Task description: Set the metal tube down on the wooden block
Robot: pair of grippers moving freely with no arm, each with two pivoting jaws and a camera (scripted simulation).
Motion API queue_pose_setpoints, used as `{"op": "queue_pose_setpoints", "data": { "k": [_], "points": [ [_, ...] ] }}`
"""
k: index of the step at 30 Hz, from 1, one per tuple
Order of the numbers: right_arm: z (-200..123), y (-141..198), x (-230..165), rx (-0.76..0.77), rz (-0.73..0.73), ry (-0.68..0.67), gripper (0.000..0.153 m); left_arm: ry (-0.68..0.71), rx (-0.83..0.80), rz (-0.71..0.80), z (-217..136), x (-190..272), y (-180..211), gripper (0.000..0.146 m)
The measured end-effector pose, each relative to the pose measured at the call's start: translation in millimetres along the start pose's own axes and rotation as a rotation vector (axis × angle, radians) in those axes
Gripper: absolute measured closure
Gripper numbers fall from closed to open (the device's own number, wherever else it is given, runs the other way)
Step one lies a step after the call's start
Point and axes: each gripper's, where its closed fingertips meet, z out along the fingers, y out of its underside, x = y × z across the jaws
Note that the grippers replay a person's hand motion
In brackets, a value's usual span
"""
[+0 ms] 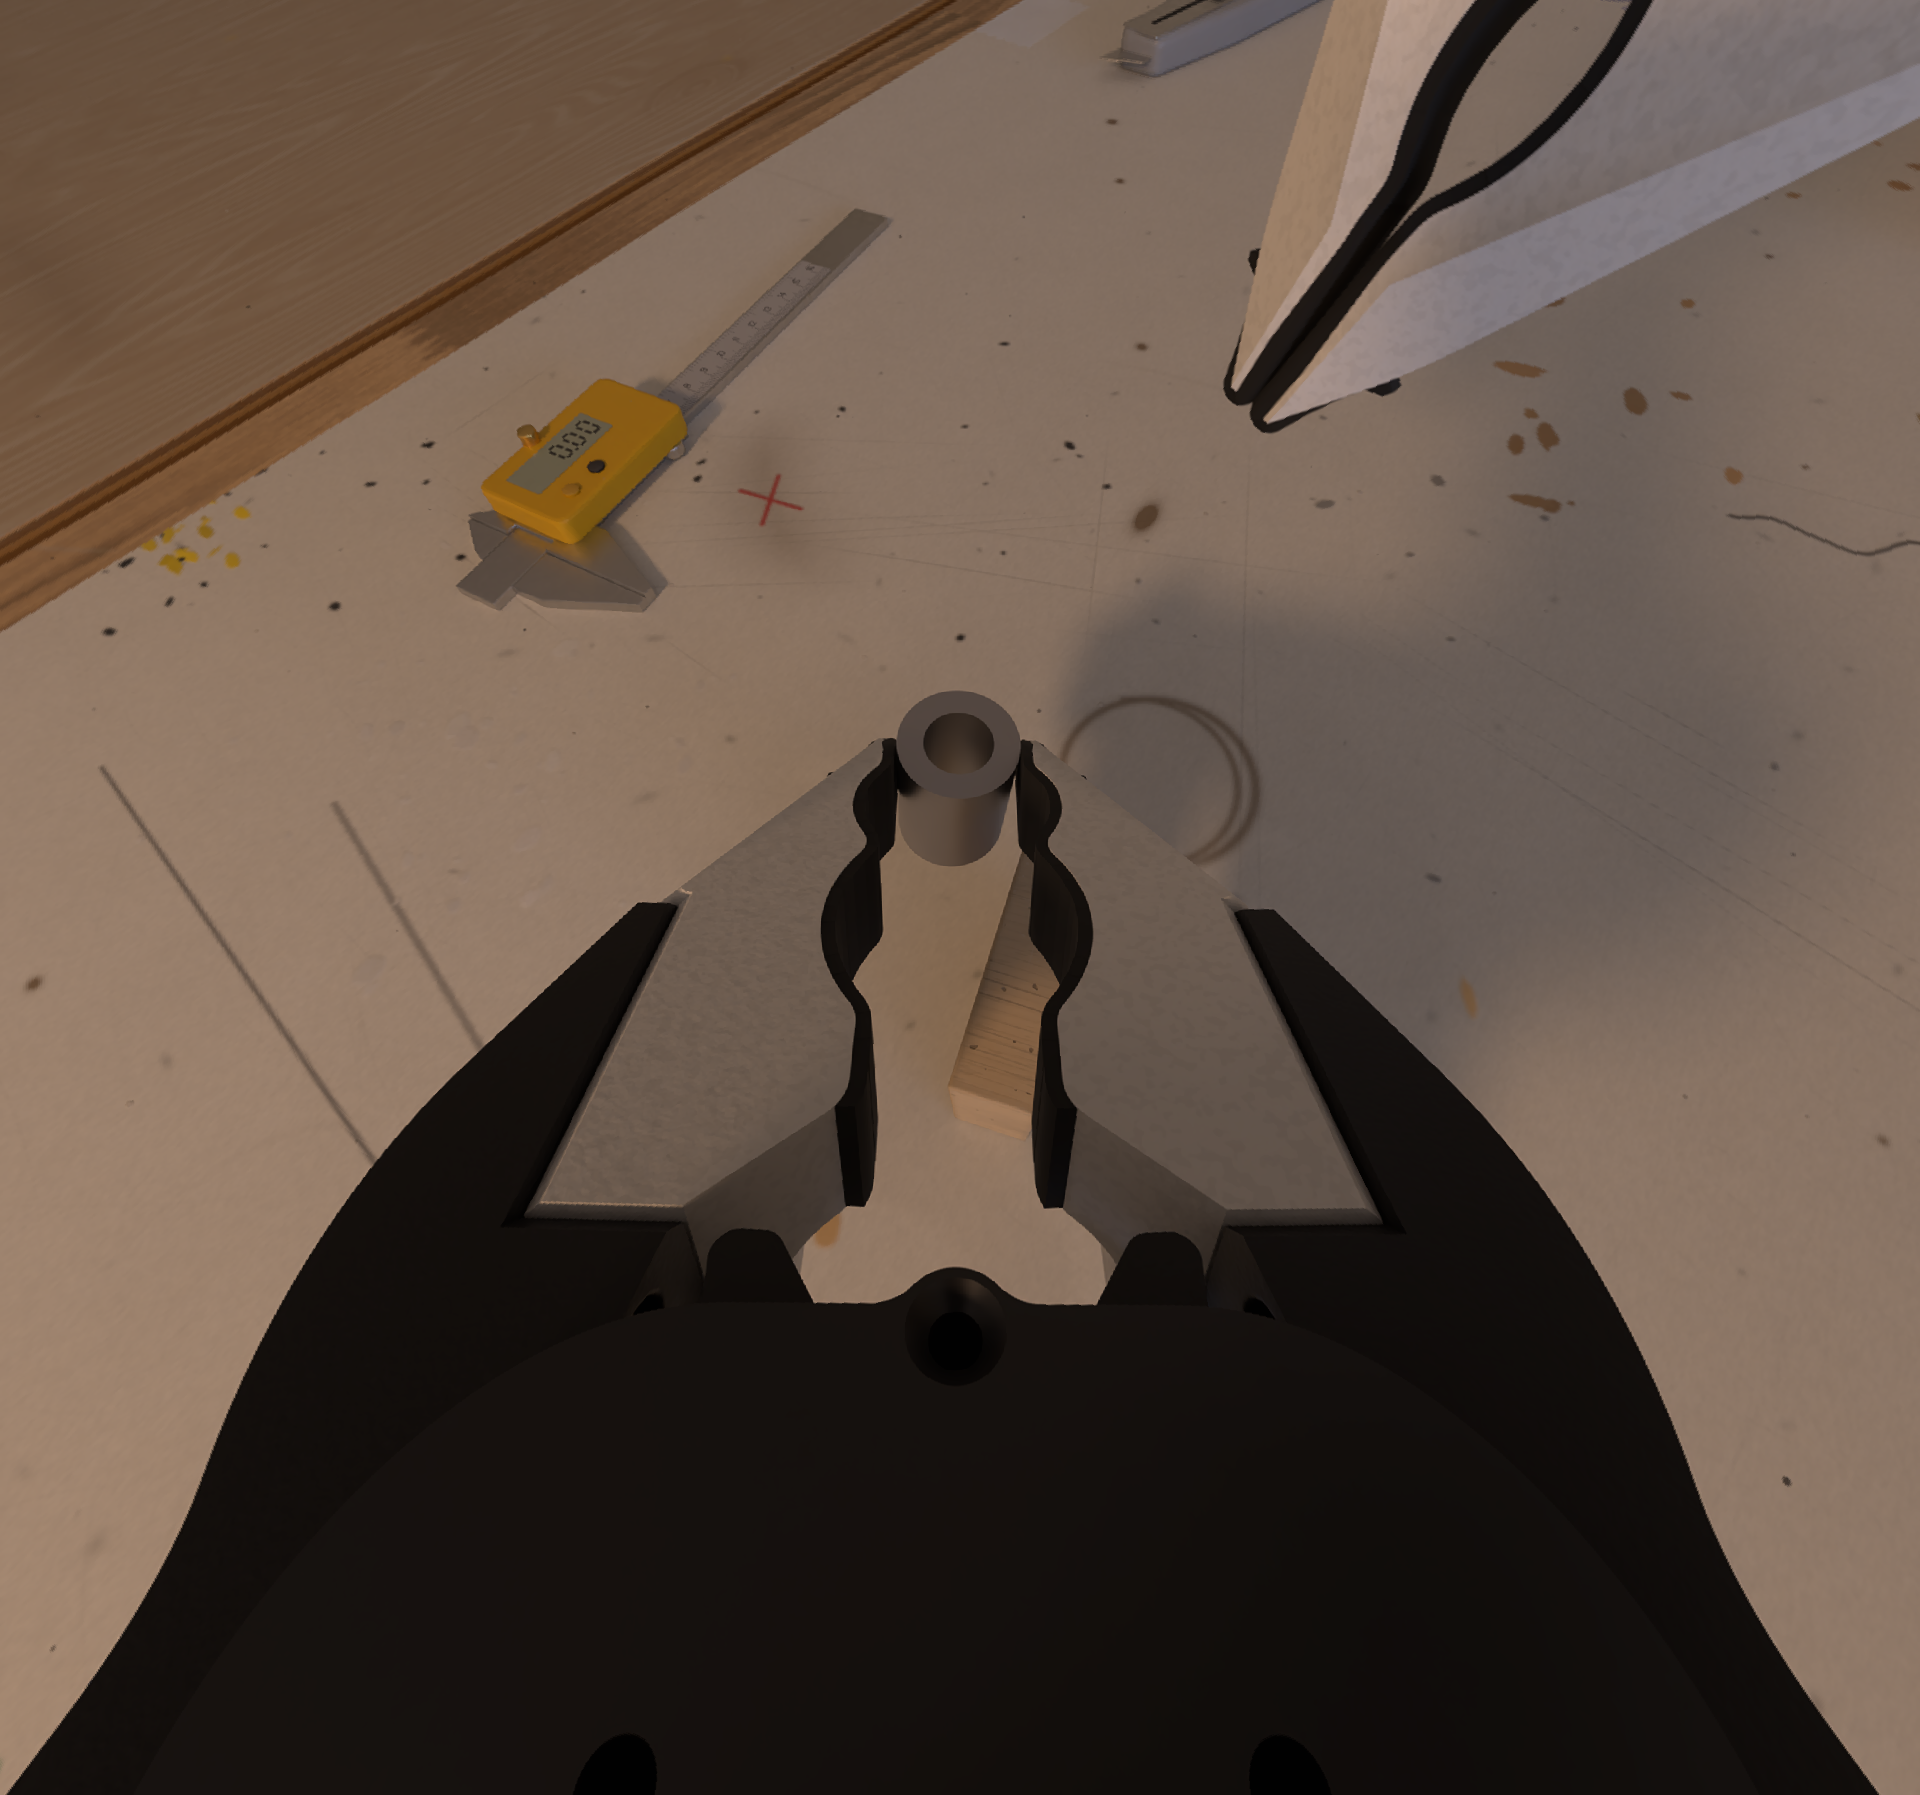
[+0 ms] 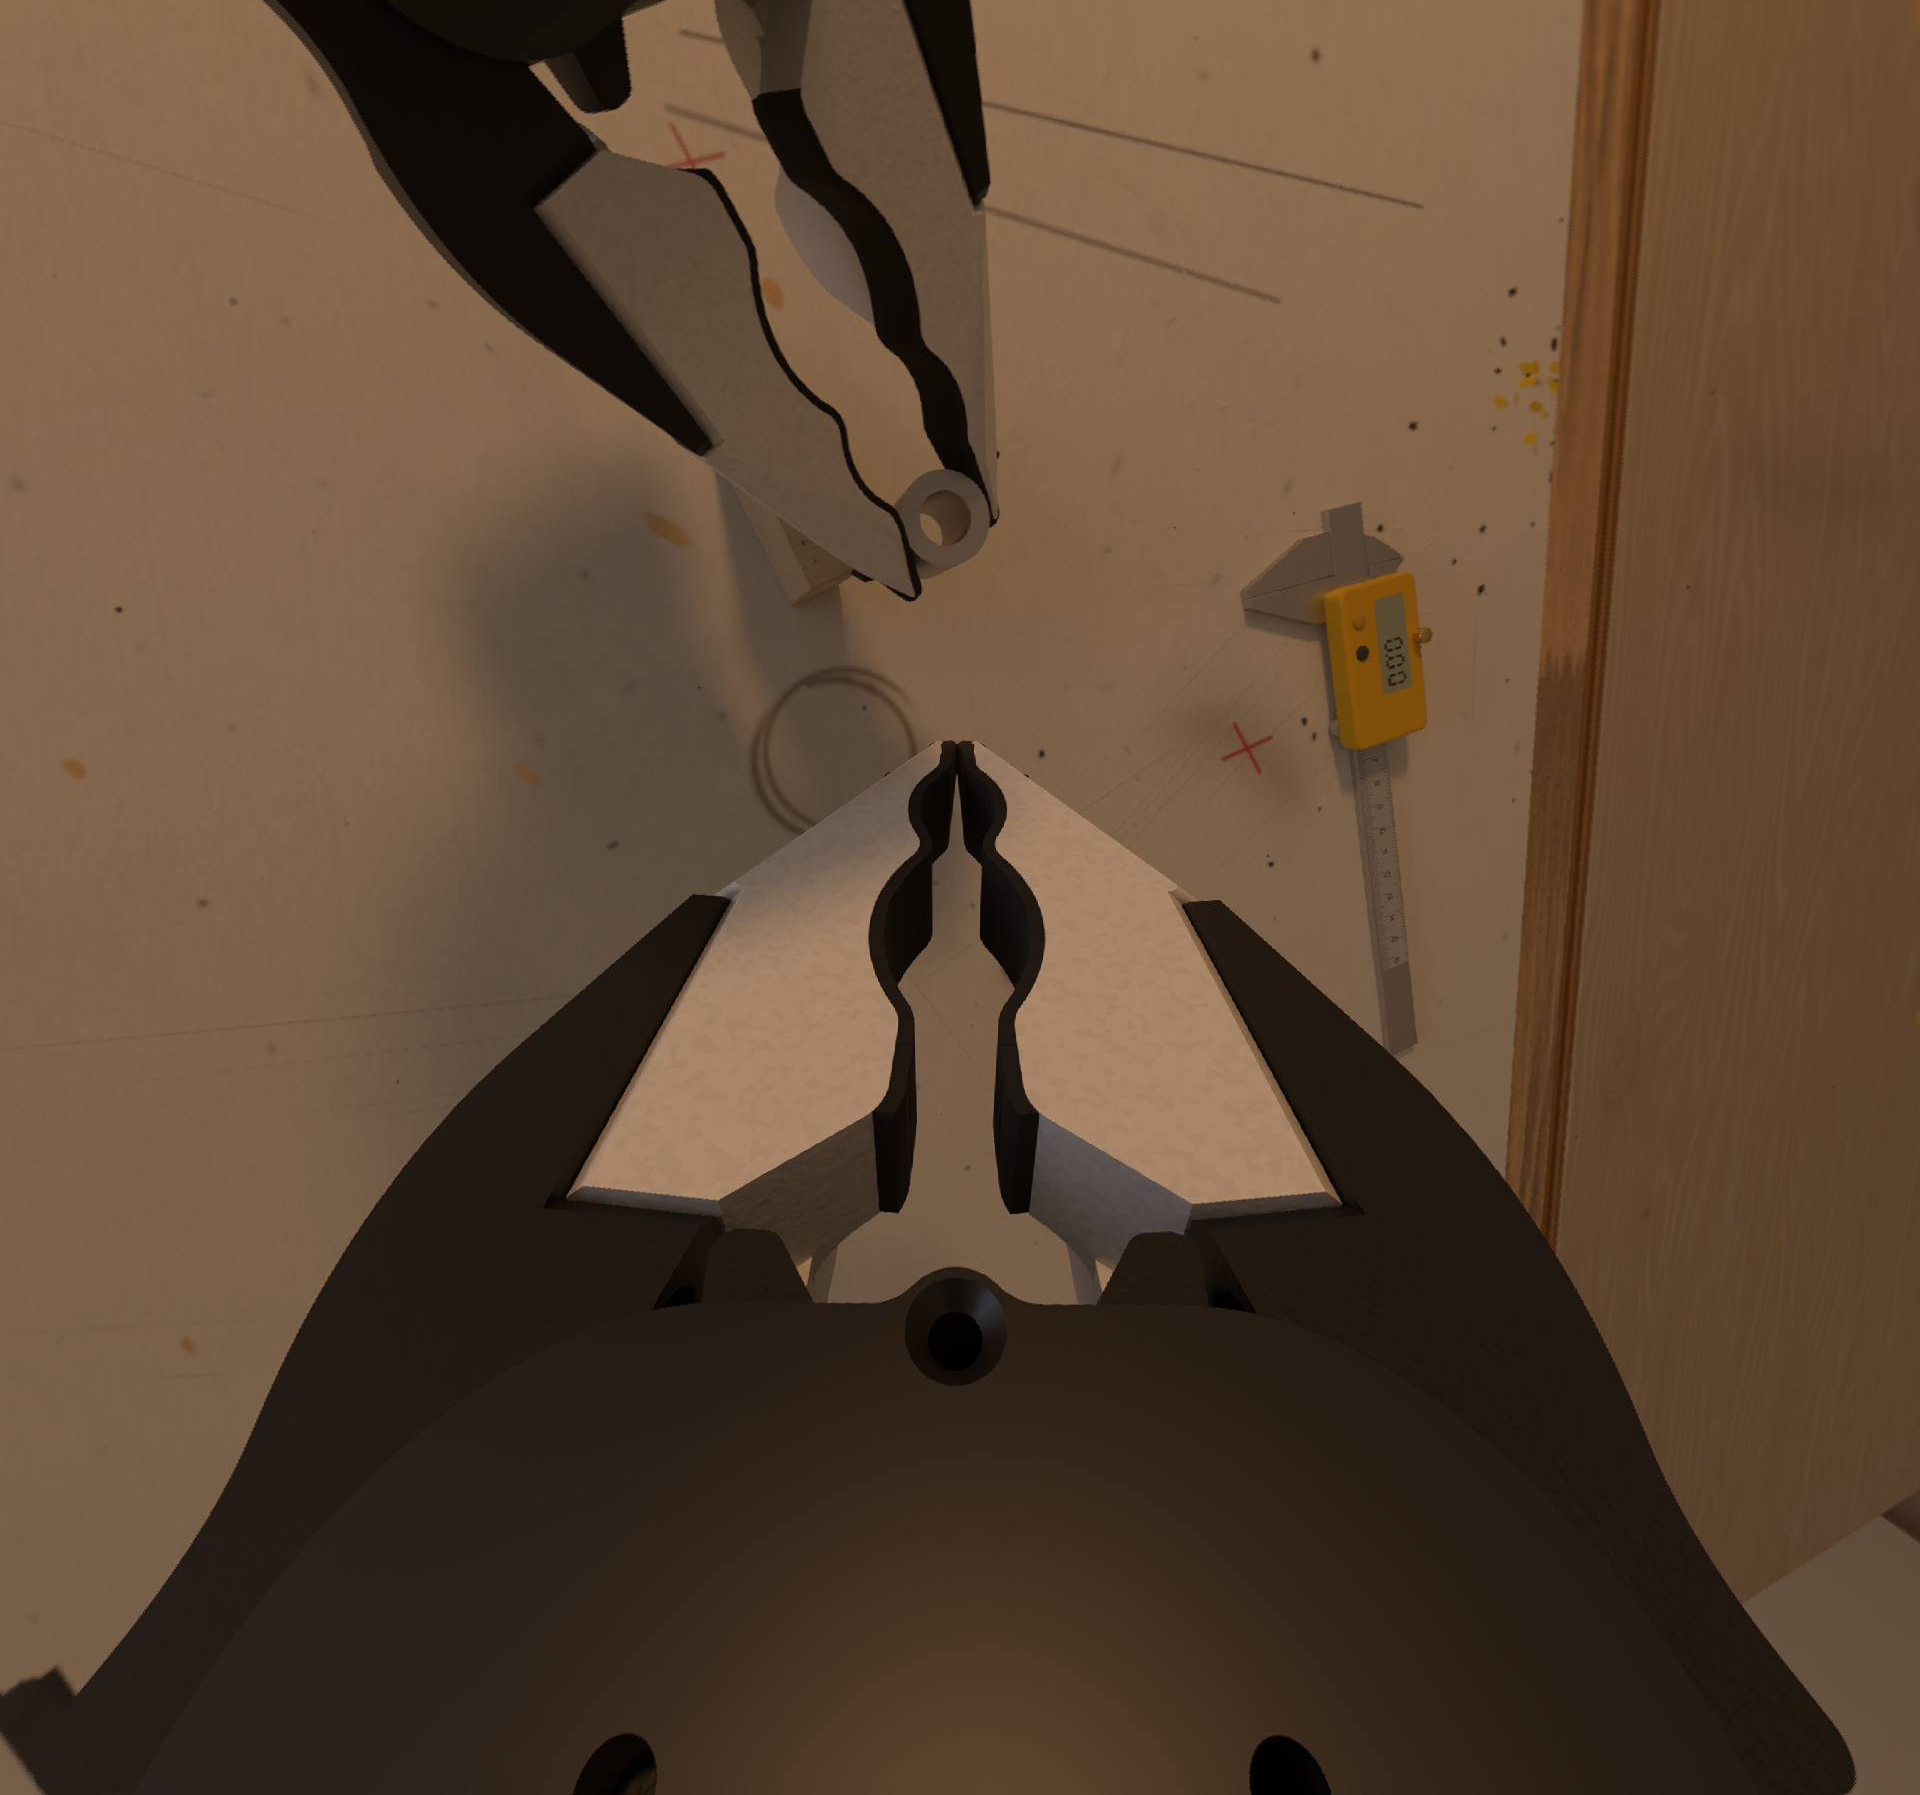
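presently the metal tube (image 1: 956, 777) is held upright at the very tips of the left gripper (image 1: 956, 758), its jaws narrowed onto the tube's sides and its open bore turned towards the camera. the wooden block (image 1: 1003, 1028) is glimpsed only in part, low between and behind the fingers, lying on the table (image 1: 1455, 810); in the right wrist view the tube appears raised and just beside the block, not yet over it. to do the step well, the tube would best be carried back over the block's top face, kept upright, lowered until contact is judged, and only then freed. the right gripper (image 2: 956, 753) is closed with nothing held, its tips all but touching. a yellow caliper (image 1: 582, 462) and a grey utility knife (image 1: 1226, 5) lie well apart. no containers are seen, so nothing can be said of contents
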Motion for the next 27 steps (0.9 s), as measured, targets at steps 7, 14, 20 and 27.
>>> {"op": "queue_pose_setpoints", "data": {
  "k": [7, 14, 20, 27],
  "points": [
    [1, 0, -1, -0.036, 0.001, -0.023, 0.153, -0.012, -0.012, 0.005, 1, -1, 1, 0.124],
    [1, 1, 1, -0.041, 0.036, -0.045, 0.153, -0.016, -0.016, 0.006, 3, -3, 0, 0.124],
    [-10, -7, 2, 0.011, 0.046, -0.016, 0.152, 0.006, -0.01, 0.015, 4, 2, -4, 0.124],
    [5, -13, 6, 0.043, 0.068, -0.023, 0.148, 0.009, -0.004, 0.01, 3, 2, -4, 0.124]
  ]
}}
